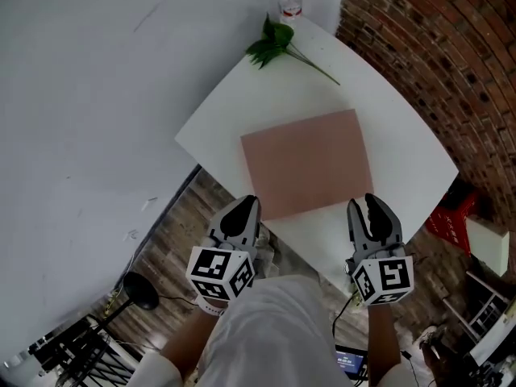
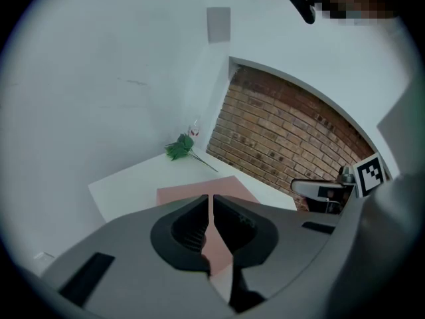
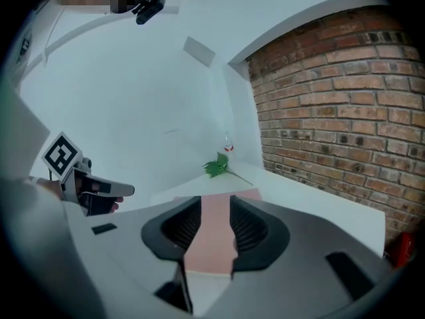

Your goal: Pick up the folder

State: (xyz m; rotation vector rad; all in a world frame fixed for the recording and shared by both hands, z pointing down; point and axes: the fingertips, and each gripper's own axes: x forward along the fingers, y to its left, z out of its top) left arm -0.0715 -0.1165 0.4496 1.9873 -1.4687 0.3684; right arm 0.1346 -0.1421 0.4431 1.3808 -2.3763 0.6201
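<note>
A flat pinkish-brown folder (image 1: 306, 164) lies on the white table (image 1: 234, 95), its near edge close to the table's front edge. Both grippers hover just short of that edge, above the floor. My left gripper (image 1: 247, 205) points at the folder's near left corner, its jaws shut with nothing between them (image 2: 210, 199). My right gripper (image 1: 371, 204) points at the near right corner. Its jaws stand apart (image 3: 216, 200), and the folder (image 3: 211, 244) shows through the gap, further off and untouched. Each gripper view also shows the other gripper off to the side.
A green leafy sprig (image 1: 272, 43) and a small glass (image 1: 289, 2) sit at the table's far corner. A brick wall (image 1: 451, 63) runs along the right, a white wall on the left. A red object (image 1: 451, 216) and a black stand (image 1: 141, 290) sit on the wooden floor.
</note>
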